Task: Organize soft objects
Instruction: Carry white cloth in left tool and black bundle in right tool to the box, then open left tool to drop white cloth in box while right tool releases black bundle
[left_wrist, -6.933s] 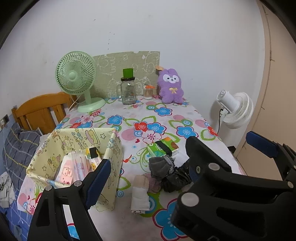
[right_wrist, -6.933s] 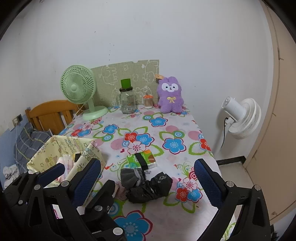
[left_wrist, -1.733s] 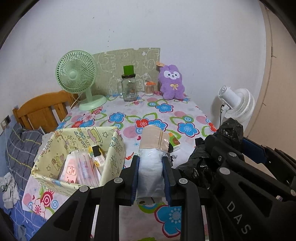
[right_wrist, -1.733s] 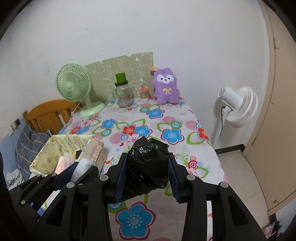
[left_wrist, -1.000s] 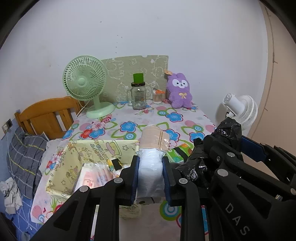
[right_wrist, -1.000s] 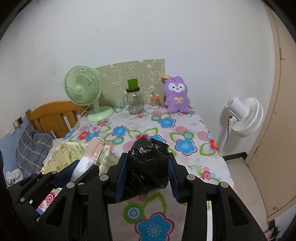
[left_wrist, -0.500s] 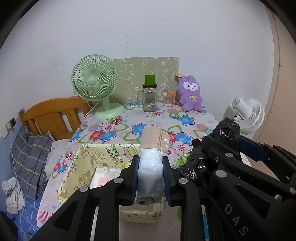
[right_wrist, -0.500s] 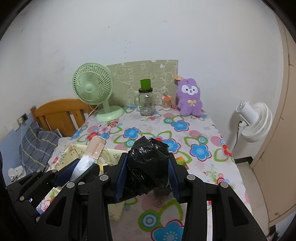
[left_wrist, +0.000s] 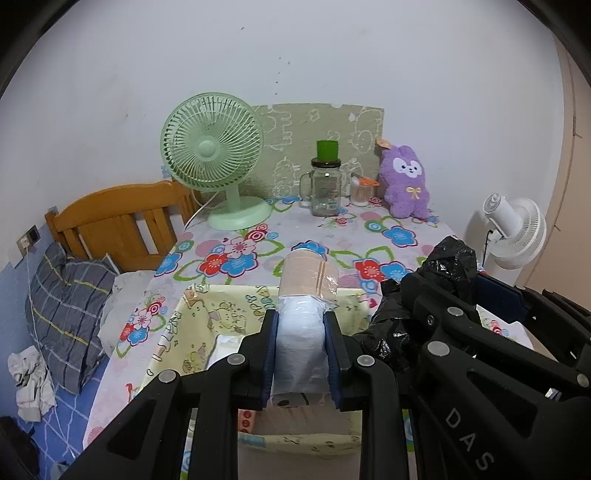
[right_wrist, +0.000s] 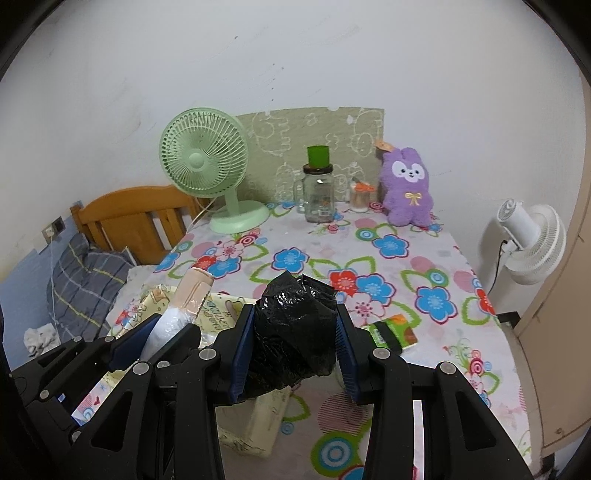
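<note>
My left gripper (left_wrist: 300, 345) is clamped on a clear-wrapped roll (left_wrist: 303, 302), peach at the far end and white between the pads, held above the open yellow cartoon-print fabric bin (left_wrist: 207, 306) on the floral tablecloth (right_wrist: 388, 258). My right gripper (right_wrist: 293, 343) is closed on a crumpled black plastic bag (right_wrist: 295, 328), just beside the left and over the bin's right edge. A green tissue pack (right_wrist: 393, 334) lies on the cloth right of the bin; the bin's contents I can't quite make out from here.

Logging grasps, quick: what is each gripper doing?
Left gripper: shut on wrapped soft packet.
Right gripper: shut on crumpled black bag.
</note>
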